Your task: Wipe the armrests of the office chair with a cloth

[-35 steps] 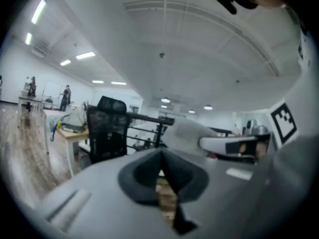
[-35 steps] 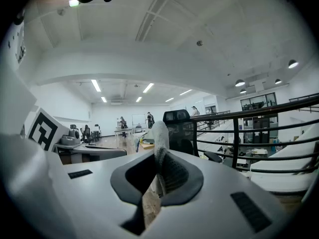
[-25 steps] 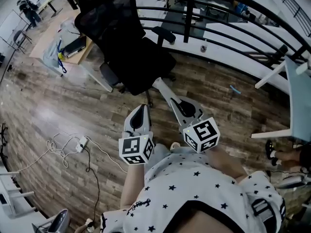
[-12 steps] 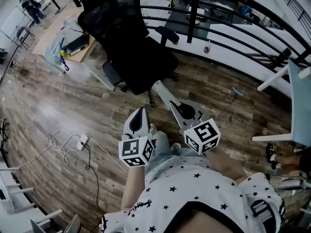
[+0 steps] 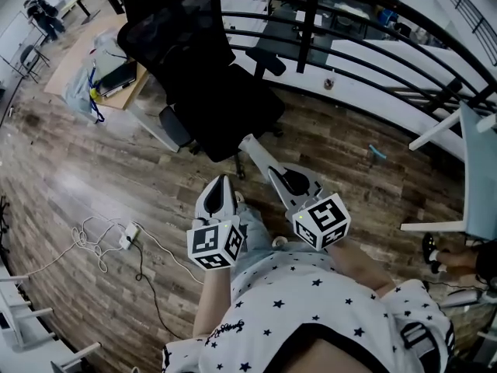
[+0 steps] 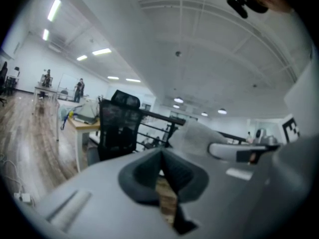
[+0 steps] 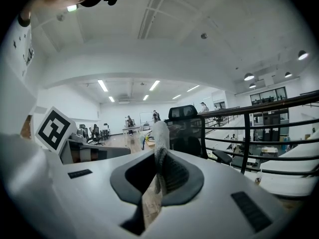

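The black office chair (image 5: 210,76) stands on the wood floor ahead of me, one armrest (image 5: 264,57) on its right side and one (image 5: 175,123) on its left. My right gripper (image 5: 273,169) is shut on a pale grey cloth (image 5: 255,149) that sticks out forward, toward the chair's base. In the right gripper view the cloth (image 7: 160,143) is pinched upright between the jaws, with the chair (image 7: 187,128) beyond it. My left gripper (image 5: 223,179) hangs beside the right one, shut with nothing in it; both are short of the chair and touch nothing.
A wooden desk (image 5: 81,64) with a laptop and a plastic bag stands left of the chair. A black railing (image 5: 365,53) runs behind it. A cable with a power strip (image 5: 128,230) lies on the floor at left. A white table (image 5: 474,154) stands at right.
Both grippers keep the same pose and the cloth stays pinched. The view has shifted slightly, so the chair sits a little more to the left and lower.
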`<state>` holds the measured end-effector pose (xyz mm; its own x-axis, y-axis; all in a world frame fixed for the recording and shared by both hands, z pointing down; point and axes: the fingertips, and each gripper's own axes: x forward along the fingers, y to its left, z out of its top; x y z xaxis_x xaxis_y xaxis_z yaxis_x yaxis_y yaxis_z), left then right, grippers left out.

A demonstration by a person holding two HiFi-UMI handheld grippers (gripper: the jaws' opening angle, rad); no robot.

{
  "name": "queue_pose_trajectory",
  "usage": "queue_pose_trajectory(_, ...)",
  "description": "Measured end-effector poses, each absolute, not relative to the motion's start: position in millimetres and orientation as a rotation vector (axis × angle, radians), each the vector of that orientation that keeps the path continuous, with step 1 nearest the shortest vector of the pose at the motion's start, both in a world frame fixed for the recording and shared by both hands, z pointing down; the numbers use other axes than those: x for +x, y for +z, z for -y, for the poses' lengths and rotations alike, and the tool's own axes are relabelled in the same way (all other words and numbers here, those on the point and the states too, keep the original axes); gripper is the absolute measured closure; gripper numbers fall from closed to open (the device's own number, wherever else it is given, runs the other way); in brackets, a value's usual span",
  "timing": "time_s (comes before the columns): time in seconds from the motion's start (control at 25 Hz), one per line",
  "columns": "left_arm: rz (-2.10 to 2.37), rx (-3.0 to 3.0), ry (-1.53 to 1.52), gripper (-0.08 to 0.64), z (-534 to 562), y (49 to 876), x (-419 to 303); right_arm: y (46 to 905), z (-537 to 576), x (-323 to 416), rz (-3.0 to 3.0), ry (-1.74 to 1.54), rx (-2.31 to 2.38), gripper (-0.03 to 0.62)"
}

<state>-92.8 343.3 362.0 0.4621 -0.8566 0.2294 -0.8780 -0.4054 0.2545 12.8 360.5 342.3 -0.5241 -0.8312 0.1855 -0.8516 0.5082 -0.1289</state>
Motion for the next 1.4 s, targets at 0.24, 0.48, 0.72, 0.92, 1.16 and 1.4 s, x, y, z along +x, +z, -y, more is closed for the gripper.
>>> queue_pose_trajectory(0.24,1.477,2.361,0.086,0.555,-296,367,-99,344,-312,8,2.641,0.314,1.462,0.565)
queue_pose_trajectory(0.48,1.484,2.344,0.08,0.555,-239,371,-115,345,-251,-12,2.652,0.316,1.426,0.565)
queue_pose_trajectory(0.72,1.488,2.32,0.083,0.554,-181,369,-145,339,-191,-42,2.655,0.324,1.39,0.565)
queue_pose_trajectory(0.92,1.498,2.311,0.093,0.554,-137,363,-173,333,-147,-69,2.653,0.332,1.376,0.565)
queue_pose_trajectory(1.16,1.505,2.304,0.104,0.554,-90,369,-204,337,-104,-96,2.642,0.327,1.363,0.565)
queue_pose_trajectory(1.4,1.518,2.28,0.109,0.554,-52,378,-231,345,-66,-117,2.629,0.334,1.345,0.565)
